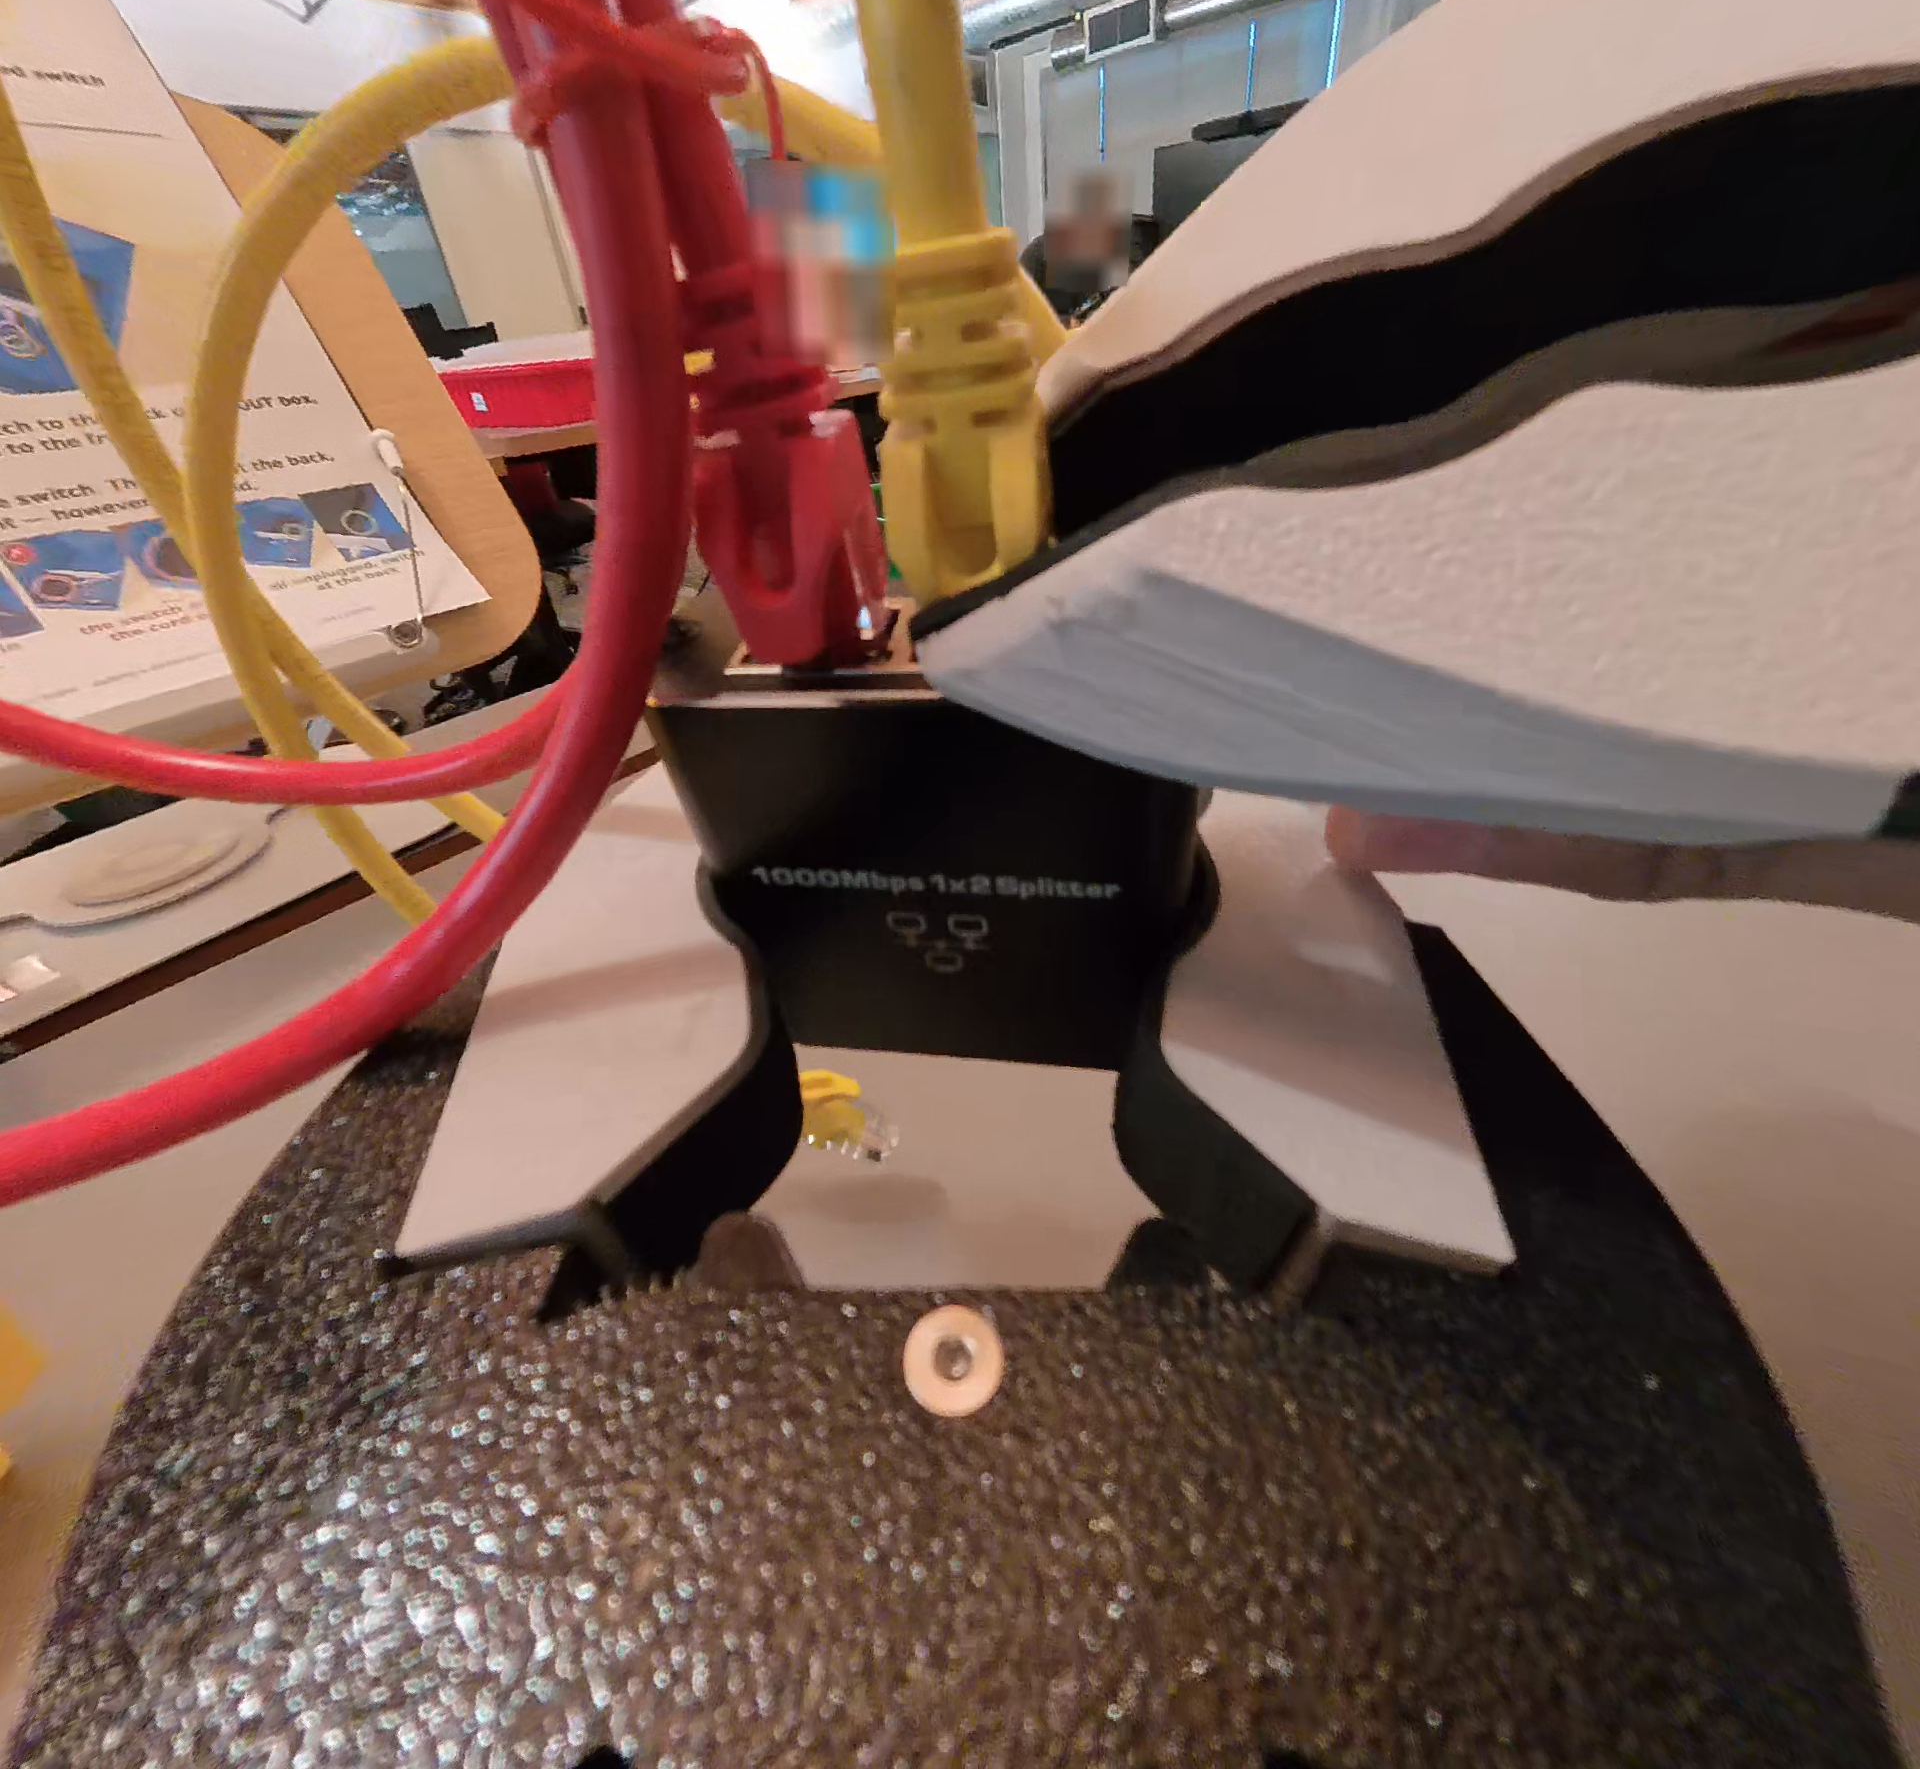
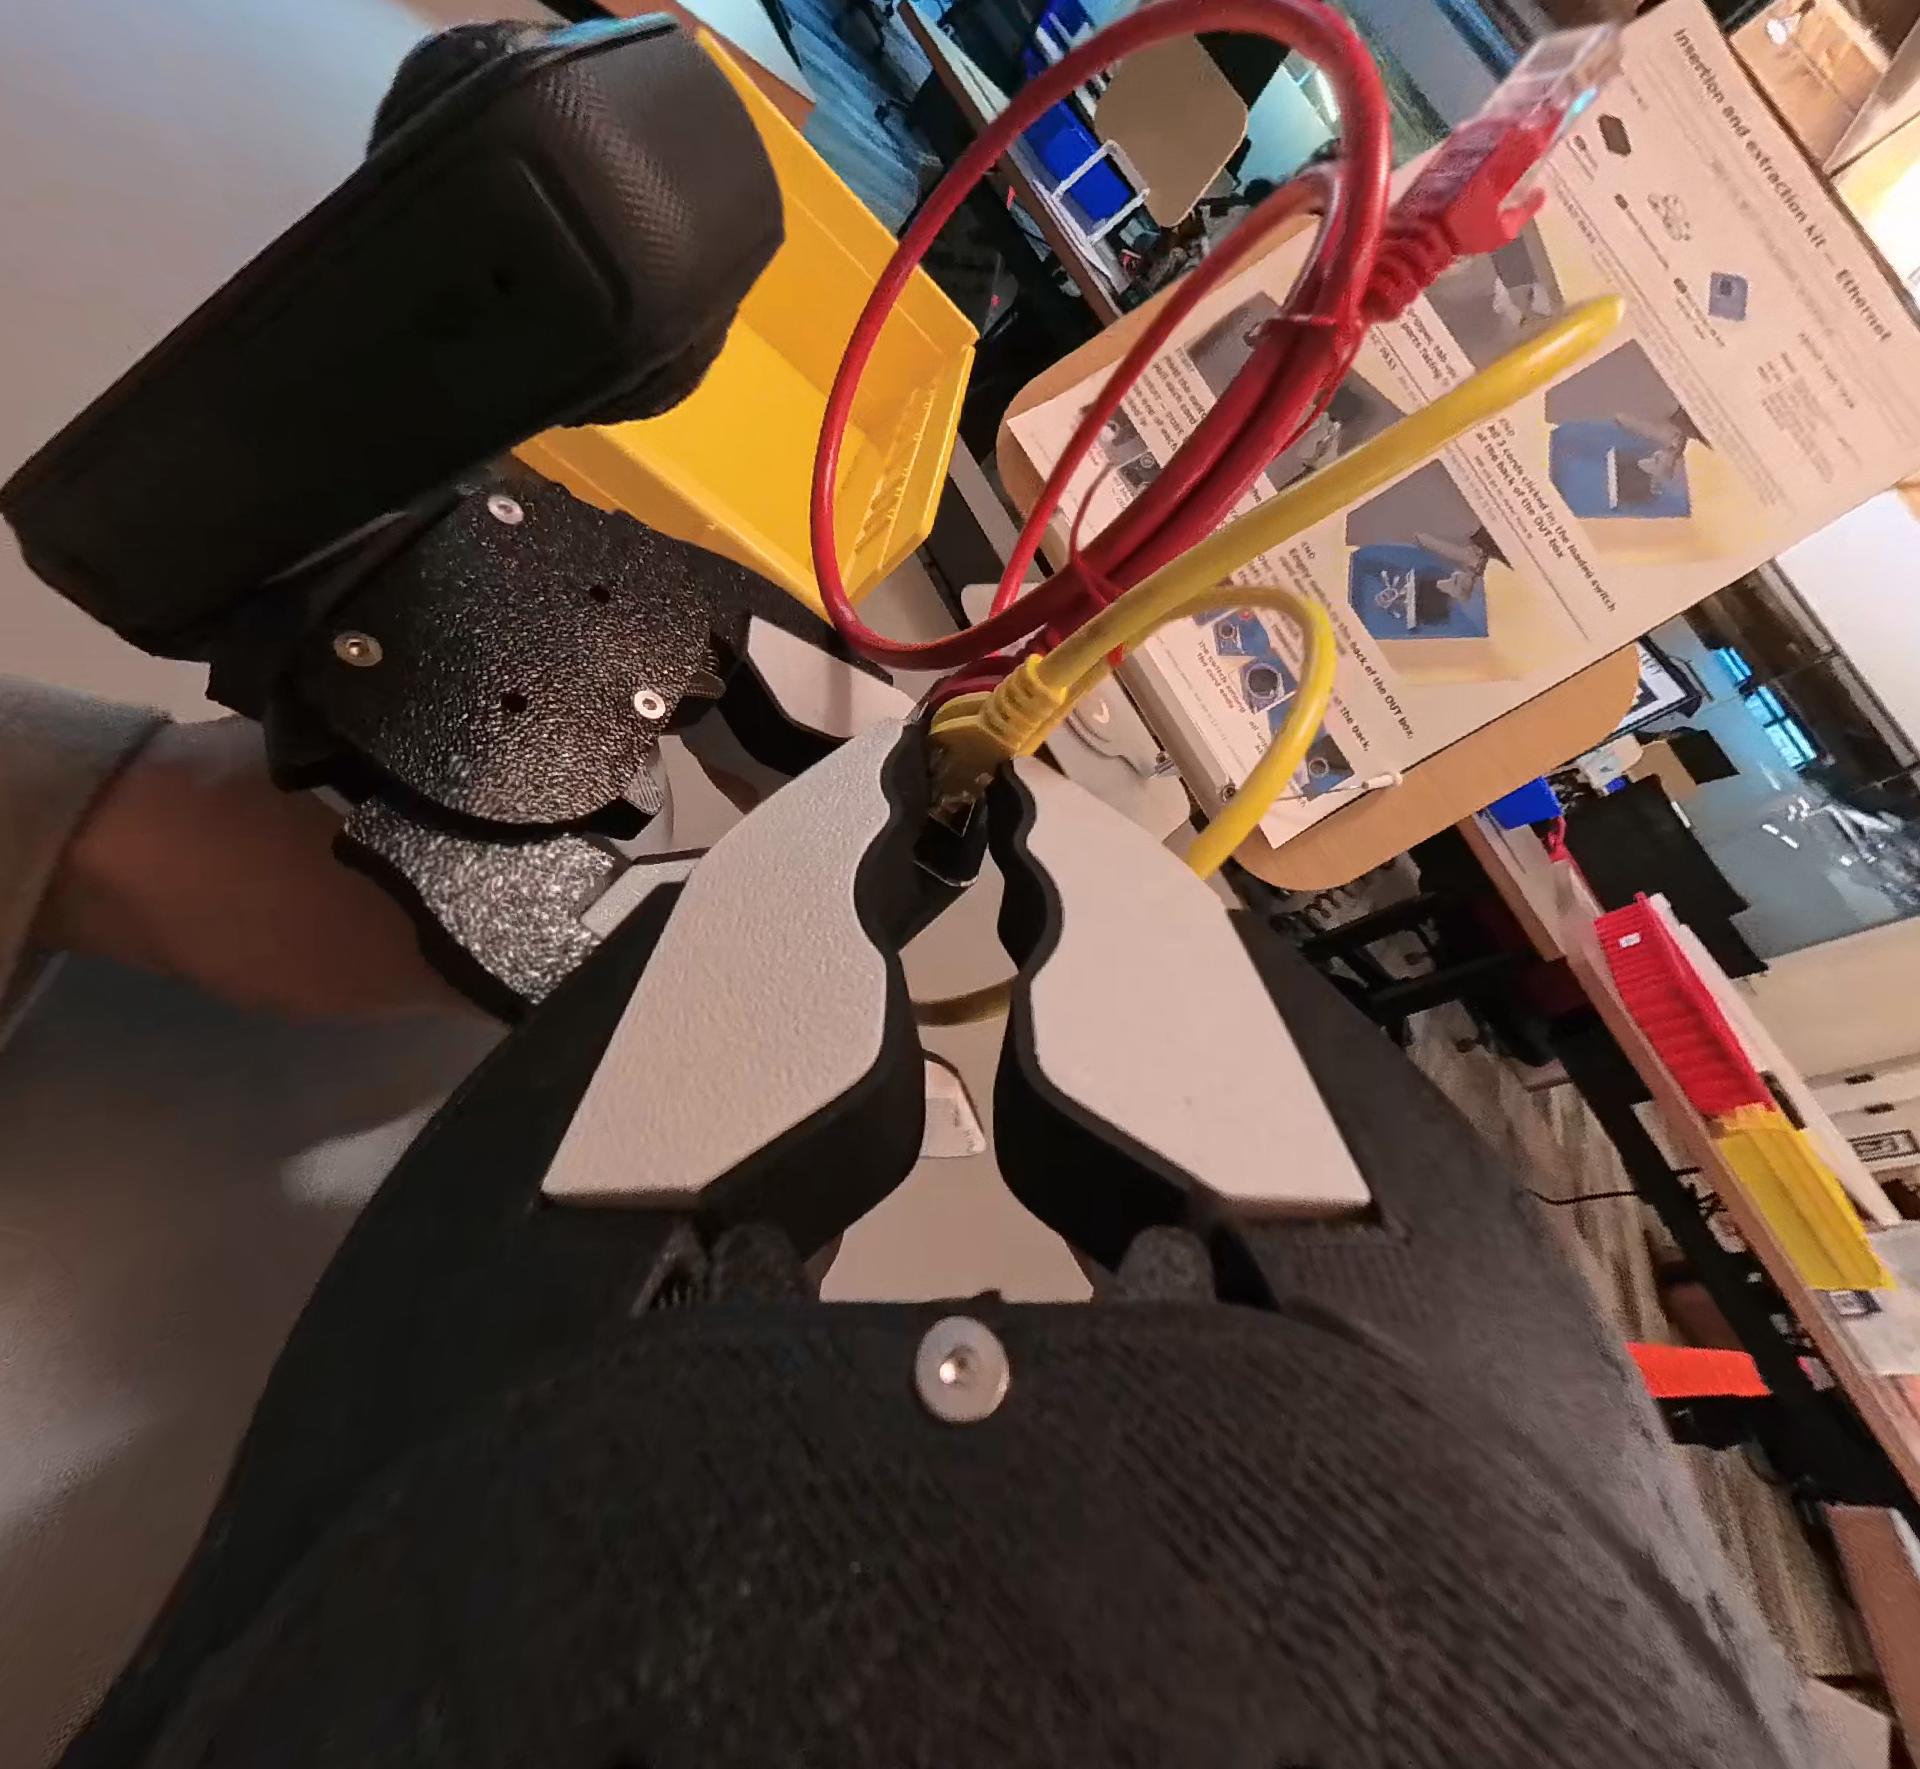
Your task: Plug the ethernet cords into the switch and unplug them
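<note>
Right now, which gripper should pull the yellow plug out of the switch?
Right gripper: its fingers already pinch the yellow plug at the port. Left gripper is shut on the switch, bracing it.

Your black switch (image 1: pixel 940 898) stands upright mid-frame. Red plug (image 1: pixel 795 535) and yellow plug (image 1: pixel 961 431) sit side by side in its top ports. Their cords loop toward the upper left.
</note>
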